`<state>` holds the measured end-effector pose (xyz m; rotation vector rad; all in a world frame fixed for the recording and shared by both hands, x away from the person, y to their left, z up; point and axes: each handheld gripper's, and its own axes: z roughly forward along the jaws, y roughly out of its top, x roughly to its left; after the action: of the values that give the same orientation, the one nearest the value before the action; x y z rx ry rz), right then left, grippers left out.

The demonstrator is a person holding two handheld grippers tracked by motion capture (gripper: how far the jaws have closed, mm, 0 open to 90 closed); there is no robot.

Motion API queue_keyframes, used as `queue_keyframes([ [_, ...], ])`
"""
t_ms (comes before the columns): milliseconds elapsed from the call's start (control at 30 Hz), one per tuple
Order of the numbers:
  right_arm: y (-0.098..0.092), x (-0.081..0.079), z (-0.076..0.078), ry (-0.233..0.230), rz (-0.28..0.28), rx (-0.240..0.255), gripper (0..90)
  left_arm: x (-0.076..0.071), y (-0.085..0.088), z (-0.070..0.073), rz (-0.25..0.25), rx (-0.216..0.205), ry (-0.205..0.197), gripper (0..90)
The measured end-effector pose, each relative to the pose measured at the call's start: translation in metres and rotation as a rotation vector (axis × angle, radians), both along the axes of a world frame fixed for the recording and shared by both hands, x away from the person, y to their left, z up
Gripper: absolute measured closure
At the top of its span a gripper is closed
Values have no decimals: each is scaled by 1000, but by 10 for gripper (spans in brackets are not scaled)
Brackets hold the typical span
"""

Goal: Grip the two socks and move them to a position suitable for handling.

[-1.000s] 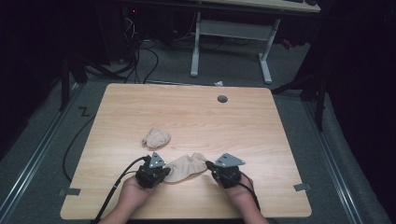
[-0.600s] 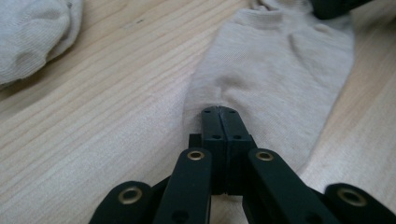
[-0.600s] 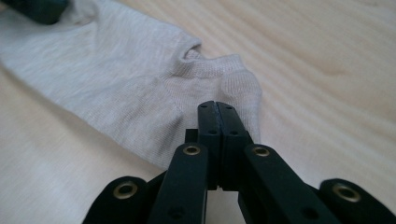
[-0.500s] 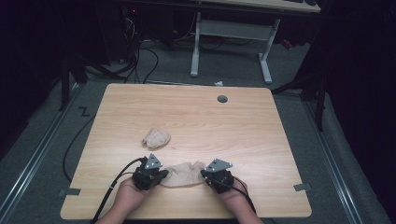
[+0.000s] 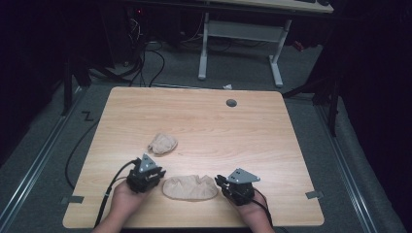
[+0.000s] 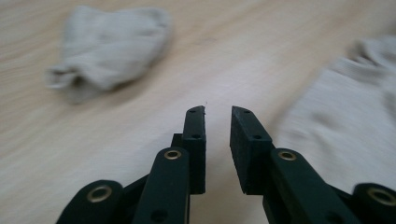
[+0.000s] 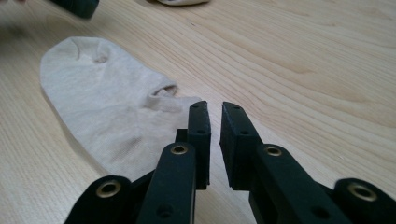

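At the lower left of the high view the left gripper (image 5: 156,175) is sitting low over the light wooden desk (image 5: 272,145), its fingers (image 6: 195,135) standing a narrow gap apart and pinching nothing; in the left gripper view they are pointing at bare wood, with the crumpled beige sock ball (image 6: 107,51) lying at the upper left of that frame and the flat beige fabric sock (image 6: 345,135) spreading off to the right edge.

Moving rightward in the high view, the crumpled sock ball (image 5: 163,143) is resting above and slightly right of the left gripper, apart from everything else; the flat sock (image 5: 190,188) is lying low in the centre, near the desk's front edge, its long axis running left to right straight between the two grippers.

At the lower right the right gripper (image 5: 221,182) is hovering just at the sock's right end; its fingers (image 7: 200,135) are likewise parted by a slim gap and gripping nothing, and in the right gripper view the flat sock (image 7: 102,107) is stretching away to the upper left, its nearer edge passing just beside the left fingertip.

Both grippers are flanking the sock's ends; the right one appears nearer, so the coming pinch probably calls for a short leftward reach, while the left would be turning rightward to meet its end.
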<state>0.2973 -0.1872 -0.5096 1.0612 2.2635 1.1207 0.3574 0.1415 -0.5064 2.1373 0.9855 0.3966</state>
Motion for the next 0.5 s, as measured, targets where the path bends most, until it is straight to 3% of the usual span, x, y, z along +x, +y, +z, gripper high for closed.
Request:
queue_keyframes([
  [33,-1,1,-1,1,-1,-1,817,7,6,3,15,-29,2,760],
  [67,-3,2,-1,3,-2,0,814,12,9,7,39,-10,-32,751],
  [100,-3,2,-1,3,-2,0,814,12,9,7,39,-10,-32,735],
  [133,-3,2,-1,5,2,5,805,19,10,9,79,7,-59,692],
  [167,-3,2,-1,5,2,5,805,19,10,9,79,7,-59,677],
  [267,-2,2,-2,11,10,4,800,32,14,7,140,-16,-88,653],
  [333,-2,1,-2,11,11,2,796,41,14,3,167,-23,-69,595],
  [433,-2,1,-2,11,11,2,792,49,10,-1,173,-1,-59,510],
  [500,-1,1,-2,18,11,3,791,60,1,-4,177,14,-25,417],
])
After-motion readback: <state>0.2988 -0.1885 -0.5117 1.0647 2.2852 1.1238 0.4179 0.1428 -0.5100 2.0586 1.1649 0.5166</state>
